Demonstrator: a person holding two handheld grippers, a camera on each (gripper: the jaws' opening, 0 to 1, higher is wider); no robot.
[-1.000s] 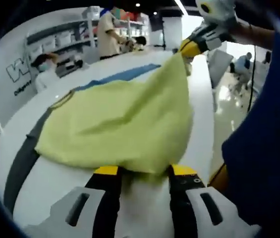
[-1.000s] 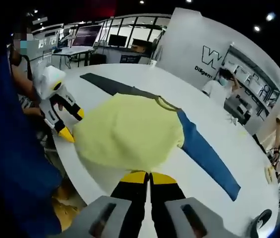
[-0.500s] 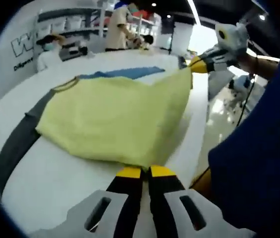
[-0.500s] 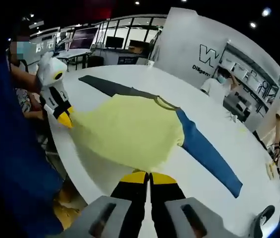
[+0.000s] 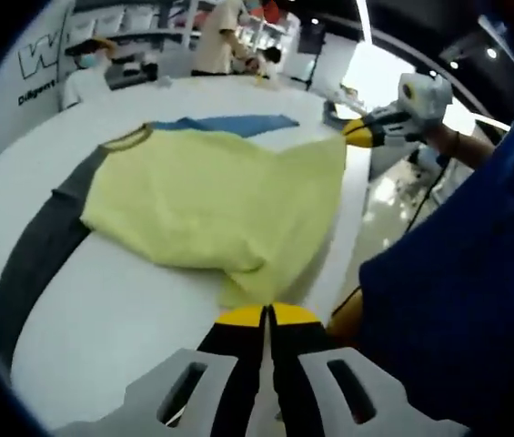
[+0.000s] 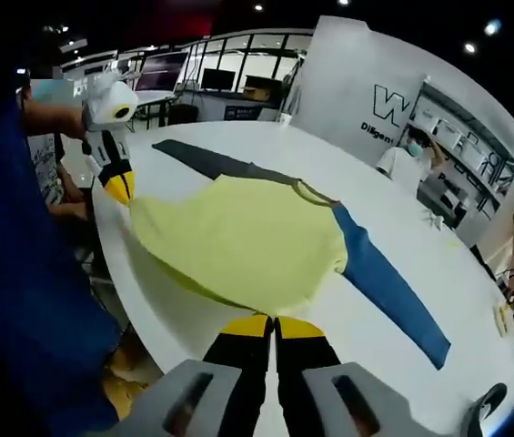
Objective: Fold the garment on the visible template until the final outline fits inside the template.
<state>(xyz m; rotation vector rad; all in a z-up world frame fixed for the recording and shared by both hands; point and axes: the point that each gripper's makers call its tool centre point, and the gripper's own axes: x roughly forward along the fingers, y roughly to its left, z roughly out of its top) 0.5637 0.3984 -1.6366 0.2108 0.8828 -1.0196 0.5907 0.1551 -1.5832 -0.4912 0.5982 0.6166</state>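
Observation:
A yellow-green shirt lies spread on the white round table, with a dark grey sleeve on one side and a blue sleeve on the other. My left gripper is shut on one hem corner at the table's near edge. My right gripper holds the other hem corner, off to the upper right. In the right gripper view the shirt stretches between my right gripper, shut on the hem, and the left gripper. The hem hangs taut between them, with the blue sleeve and grey sleeve laid out flat.
The person's blue clothing stands close along the table edge. People work at shelves behind the table. A small object rests near the far rim. A white wall with lettering rises beyond.
The left gripper's jaws closed on the hem corner. The two grippers moved apart, drawing the hem taut along the table edge, and the shirt body now lies flatter.

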